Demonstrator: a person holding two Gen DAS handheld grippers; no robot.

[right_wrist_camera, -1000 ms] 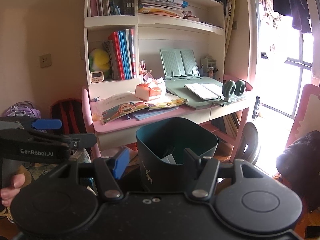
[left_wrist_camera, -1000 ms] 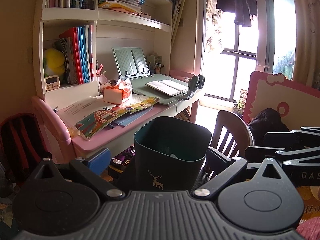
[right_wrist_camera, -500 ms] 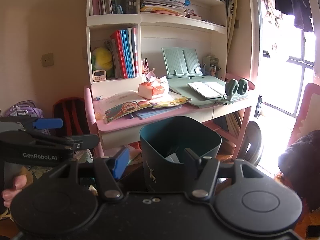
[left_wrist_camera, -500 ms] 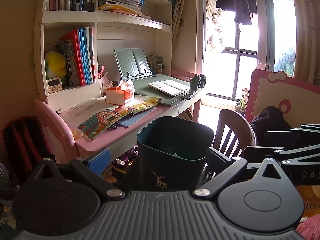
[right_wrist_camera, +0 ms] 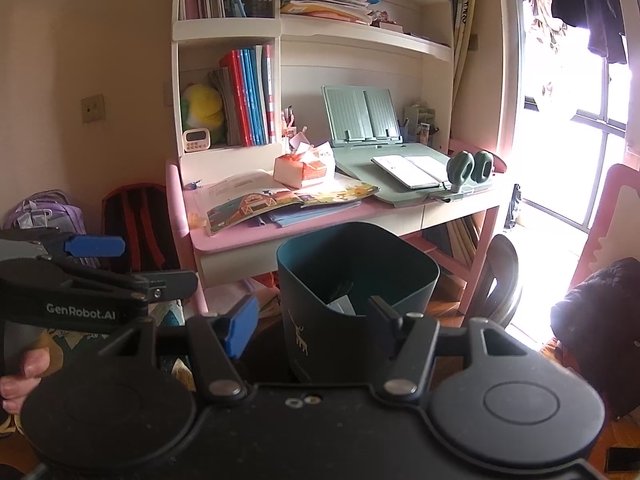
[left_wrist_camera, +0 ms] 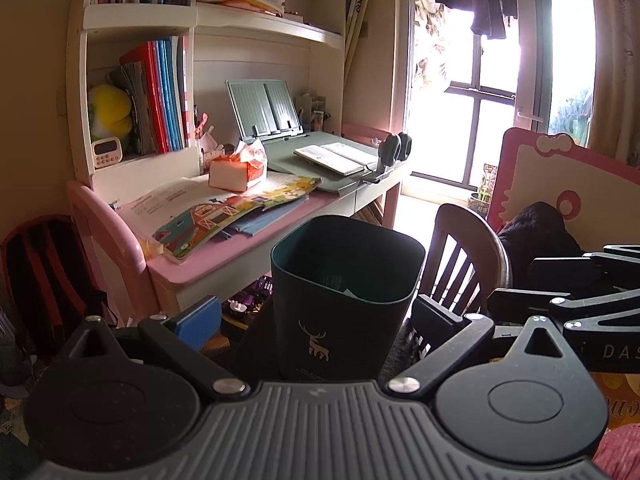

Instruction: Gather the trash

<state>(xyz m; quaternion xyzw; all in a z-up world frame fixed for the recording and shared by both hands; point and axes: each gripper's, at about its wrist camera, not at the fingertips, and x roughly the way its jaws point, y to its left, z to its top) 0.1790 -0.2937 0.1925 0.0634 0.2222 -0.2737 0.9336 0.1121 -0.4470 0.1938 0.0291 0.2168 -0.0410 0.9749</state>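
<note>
A dark green waste bin point(left_wrist_camera: 344, 304) with a deer emblem stands on the floor before a pink worktop point(left_wrist_camera: 256, 240), framed between the spread fingers of both claws. The left claw point(left_wrist_camera: 316, 312) and right claw point(right_wrist_camera: 312, 320) are both released, gripping nothing. White paper scraps point(right_wrist_camera: 340, 304) lie inside the bin; a tissue box point(right_wrist_camera: 304, 168) sits on the worktop.
</note>
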